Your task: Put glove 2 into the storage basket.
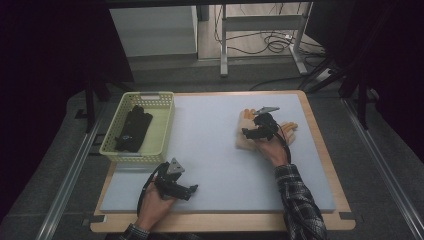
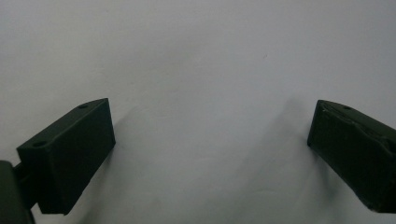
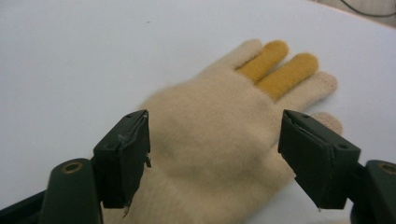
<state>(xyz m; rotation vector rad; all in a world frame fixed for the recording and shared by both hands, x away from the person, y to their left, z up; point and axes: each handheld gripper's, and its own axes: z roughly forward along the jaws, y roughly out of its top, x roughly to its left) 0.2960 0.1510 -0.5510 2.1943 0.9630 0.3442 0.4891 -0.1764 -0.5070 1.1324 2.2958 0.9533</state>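
A cream knitted glove [image 3: 219, 126] with two mustard-yellow fingers lies flat on the pale mat [image 1: 215, 160], right of the middle. My right gripper [image 1: 251, 133] hovers low over its palm. Its jaws stand wide on either side of the palm without pressing it, so the right gripper [image 3: 215, 154] is open. Part of the glove [image 1: 243, 143] shows beside the hand, the rest being covered by hand and gripper. Near the front edge, my left gripper [image 1: 192, 189] rests low over bare mat. The left gripper [image 2: 210, 154] is open, with nothing between its jaws.
A pale yellow mesh basket [image 1: 167, 116] stands at the mat's left rear corner with a dark object [image 1: 132, 129] inside. The mat lies on a wooden board [image 1: 320, 150] with dark floor around it. Table legs and cables [image 1: 270, 42] lie beyond the far edge.
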